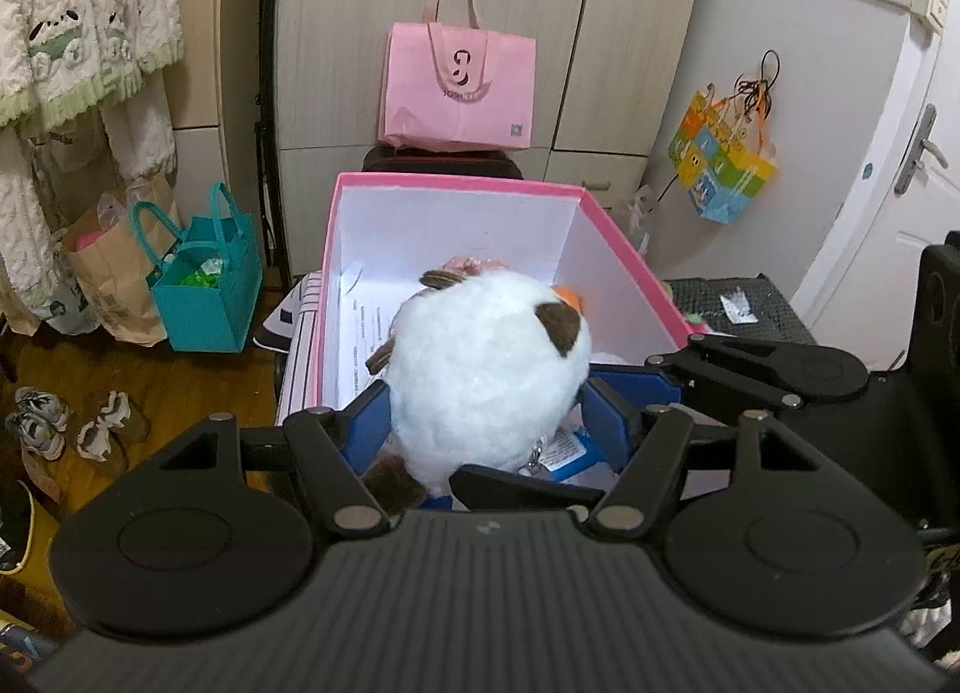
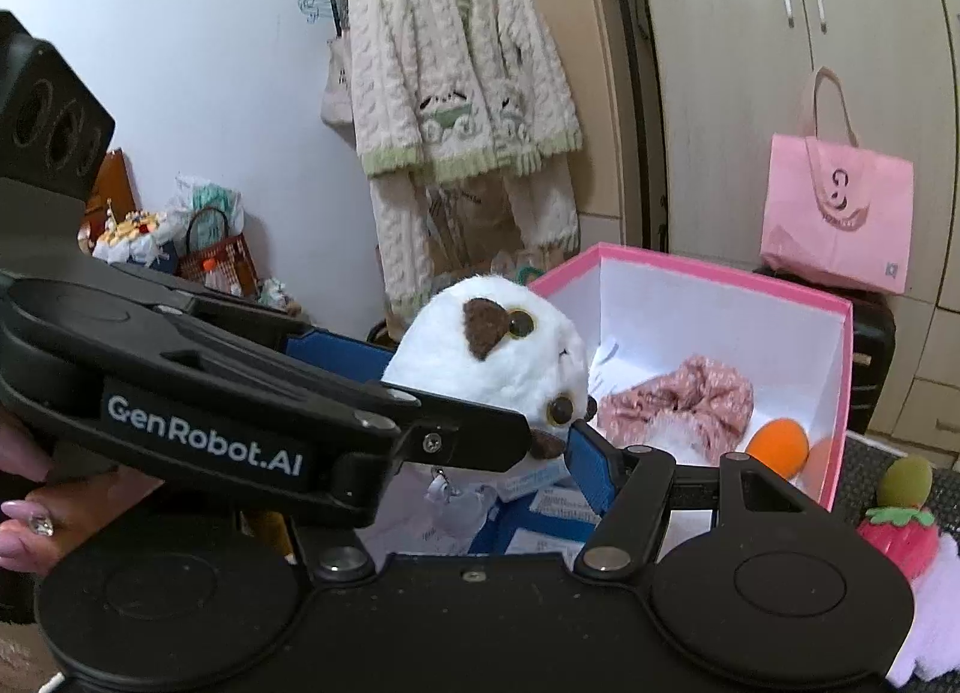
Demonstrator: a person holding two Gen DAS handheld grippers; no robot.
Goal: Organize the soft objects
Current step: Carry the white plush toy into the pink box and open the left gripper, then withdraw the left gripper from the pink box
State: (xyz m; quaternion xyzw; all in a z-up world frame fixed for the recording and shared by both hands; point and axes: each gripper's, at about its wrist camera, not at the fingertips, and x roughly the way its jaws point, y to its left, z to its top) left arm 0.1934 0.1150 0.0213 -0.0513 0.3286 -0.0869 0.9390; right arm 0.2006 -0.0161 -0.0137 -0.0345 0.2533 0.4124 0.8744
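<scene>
A round white plush toy (image 1: 480, 369) with brown patches and amber eyes hangs over the near end of an open pink box (image 1: 327, 285) with a white inside. My left gripper (image 1: 486, 423) is shut on its sides with the blue pads. In the right wrist view the plush toy (image 2: 498, 357) faces right, and my right gripper (image 2: 474, 435) is shut on it; one blue pad (image 2: 591, 465) presses by its face, and the other finger is hidden behind the left gripper's frame. In the box (image 2: 720, 273) lie a pink knitted piece (image 2: 678, 399), an orange ball (image 2: 777, 444) and papers.
A strawberry plush (image 2: 897, 531) lies on a black surface right of the box. A pink tote bag (image 1: 459, 87) stands behind the box against the wardrobe. A teal bag (image 1: 204, 285) and shoes (image 1: 72, 423) are on the floor at left. A hand (image 2: 36, 489) holds the left gripper.
</scene>
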